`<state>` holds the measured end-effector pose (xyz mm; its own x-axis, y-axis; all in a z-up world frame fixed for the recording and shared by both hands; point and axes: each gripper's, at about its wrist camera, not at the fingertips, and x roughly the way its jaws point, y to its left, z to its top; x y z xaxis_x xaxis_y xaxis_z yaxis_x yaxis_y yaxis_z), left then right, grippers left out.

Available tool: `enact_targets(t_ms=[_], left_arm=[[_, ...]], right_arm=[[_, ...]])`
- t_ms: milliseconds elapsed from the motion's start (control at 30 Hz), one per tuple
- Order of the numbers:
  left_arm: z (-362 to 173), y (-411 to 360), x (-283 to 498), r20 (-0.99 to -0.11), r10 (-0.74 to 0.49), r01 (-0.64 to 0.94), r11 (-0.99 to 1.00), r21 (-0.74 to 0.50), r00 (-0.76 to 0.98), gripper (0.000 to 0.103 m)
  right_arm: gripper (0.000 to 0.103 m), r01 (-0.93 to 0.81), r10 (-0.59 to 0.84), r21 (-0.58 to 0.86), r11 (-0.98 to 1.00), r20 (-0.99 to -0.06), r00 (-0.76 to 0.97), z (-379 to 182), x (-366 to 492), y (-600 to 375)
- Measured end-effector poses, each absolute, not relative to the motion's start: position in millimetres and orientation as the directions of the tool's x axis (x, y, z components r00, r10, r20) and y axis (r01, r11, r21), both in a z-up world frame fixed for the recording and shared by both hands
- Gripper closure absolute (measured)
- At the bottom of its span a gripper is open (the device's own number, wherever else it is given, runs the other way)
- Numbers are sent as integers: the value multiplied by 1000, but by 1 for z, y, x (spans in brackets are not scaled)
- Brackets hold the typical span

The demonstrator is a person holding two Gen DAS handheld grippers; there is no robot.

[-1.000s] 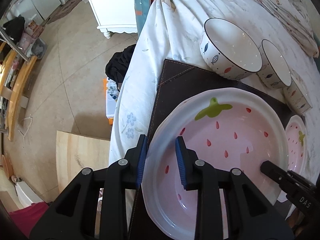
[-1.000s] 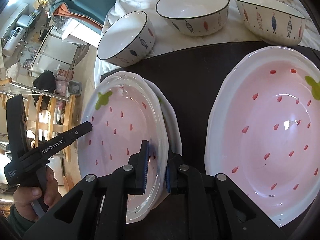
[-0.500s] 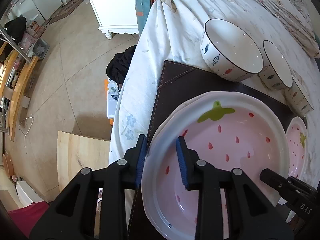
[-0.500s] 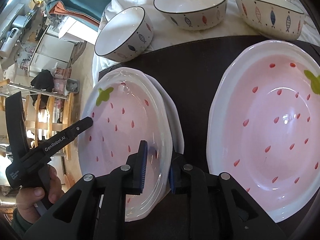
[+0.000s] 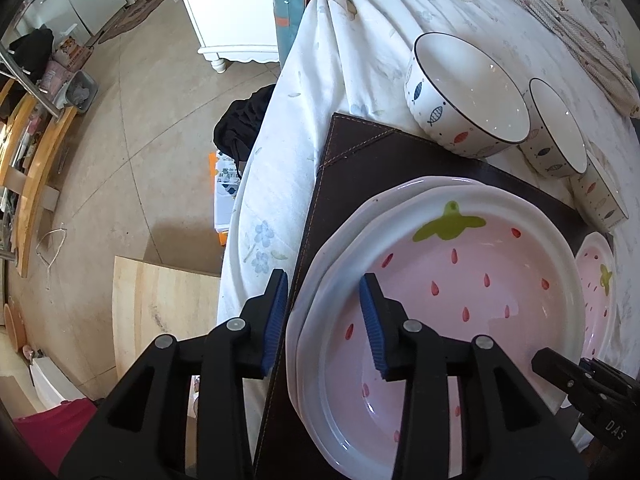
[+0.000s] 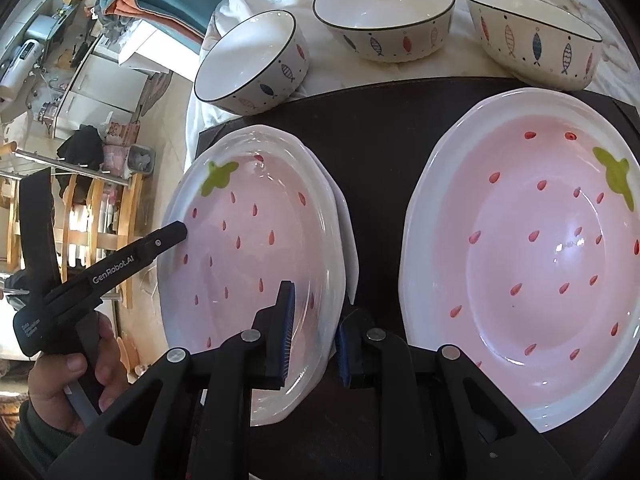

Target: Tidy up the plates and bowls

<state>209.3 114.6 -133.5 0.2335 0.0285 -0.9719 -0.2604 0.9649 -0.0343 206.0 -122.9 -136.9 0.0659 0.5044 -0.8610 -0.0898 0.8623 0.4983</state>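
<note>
Left wrist view: the left gripper [image 5: 323, 322] has its fingers spread wide, one blue pad outside the plate rims and the other inside the bowl of the top strawberry plate [image 5: 460, 312]; neither pad presses the rim. That plate sits on a second plate [image 5: 340, 228], whose white edge shows beyond the fingertips and to the left. Both lie on a dark brown mat [image 5: 360, 160] over a white floral cloth [image 5: 340, 60]. Ahead and to the right of the fingers stand three fish-patterned bowls, the nearest [image 5: 466, 96] touching the mat's far edge. The tip of the right gripper [image 5: 560, 376] enters from the right, over the plate's rim.

Right wrist view: the right gripper [image 6: 314, 334] straddles the near rim of the stacked plates, fingers parted and not clamping. A third strawberry plate [image 6: 528, 248] lies apart, to the right of the fingers. The bowls line up beyond.
</note>
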Motion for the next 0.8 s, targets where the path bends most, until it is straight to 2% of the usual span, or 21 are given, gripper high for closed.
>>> enact_targets(t_ms=[200,333,600,800], left_arm=[[-133,112,209,-970,29,-248,968,-33,239,69],[-133,109,207,-971,53,-239,971,-4,232,69],[-123,110,197,-967,61,-242,970,-1,249,67],[-111,107,184,-960,65,-211,977,6,272,61]], right_arm=[[81,-118,469,460,880,-880,74,-129,202,-121],[81,-130,392,377,917,-913,114,-125,198,-127],[81,-174,406,377,910,-896,181,-105,188,-135],[81,-190,418,381,905,-879,227,-95,174,-142]])
